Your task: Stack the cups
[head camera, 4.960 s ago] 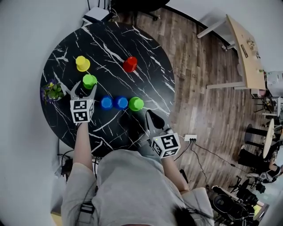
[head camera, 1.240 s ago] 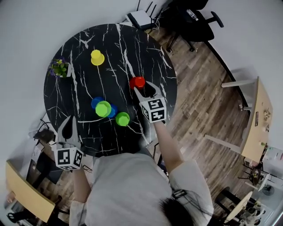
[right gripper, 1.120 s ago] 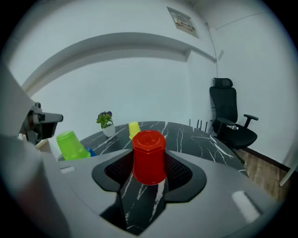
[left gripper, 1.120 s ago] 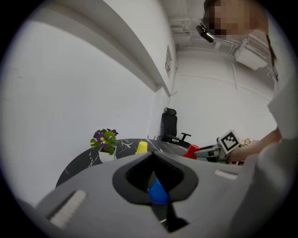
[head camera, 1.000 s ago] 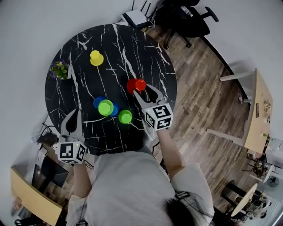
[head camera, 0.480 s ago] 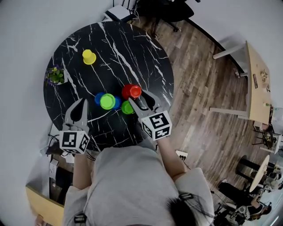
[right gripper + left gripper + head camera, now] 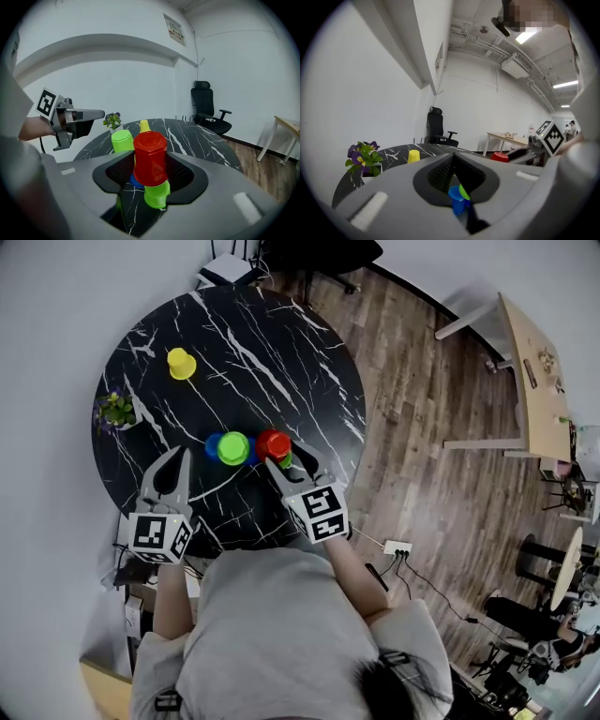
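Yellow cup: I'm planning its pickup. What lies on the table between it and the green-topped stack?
Nothing: the head view shows only bare table between the yellow cup and the green-topped stack.

Round black marble counter [image 7: 272,352] in a white-walled room with a wood floor [image 7: 422,474]

White veins run across the counter's dark top. A potted plant [image 7: 114,412] with purple flowers stands in a white pot near the counter's left edge. A black office chair [image 7: 208,112] stands on the floor beyond the counter's far side. A light wooden desk [image 7: 530,362] on white legs stands well apart to the right, with small items on its top. A white power strip [image 7: 397,547] with cables lies on the floor near the person. A small sign [image 7: 174,32] hangs high on the wall, and strip lights [image 7: 565,85] glow on the ceiling.
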